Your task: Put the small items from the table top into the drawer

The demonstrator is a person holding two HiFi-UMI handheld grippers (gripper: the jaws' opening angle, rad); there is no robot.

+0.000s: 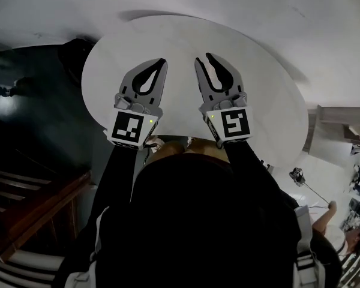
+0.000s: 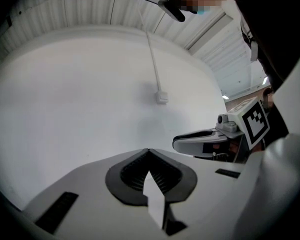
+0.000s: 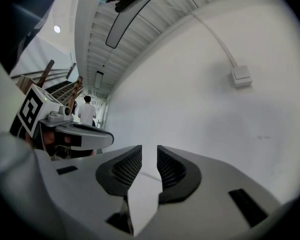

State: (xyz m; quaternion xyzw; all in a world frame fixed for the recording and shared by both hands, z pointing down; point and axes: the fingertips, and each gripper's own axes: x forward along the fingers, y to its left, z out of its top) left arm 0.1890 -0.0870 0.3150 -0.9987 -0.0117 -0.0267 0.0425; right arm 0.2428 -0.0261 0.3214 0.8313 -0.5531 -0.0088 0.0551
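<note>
We hold the left gripper [image 1: 162,61] pressed together and the right gripper [image 1: 204,57] slightly spread, both empty, over a bare table [image 1: 261,101]; no items or drawer show, so the clearing may be done.

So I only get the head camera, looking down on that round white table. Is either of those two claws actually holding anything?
Observer: No. The left gripper view looks straight along the left gripper, and its jaws meet at the tips with nothing between them.
Operator: And the other one?
Observer: The right gripper has its jaws apart by a narrow gap, and the gap is empty.
Operator: What are they pointing at?
Observer: A plain white wall, with a cable running down it to a small white box.
</note>
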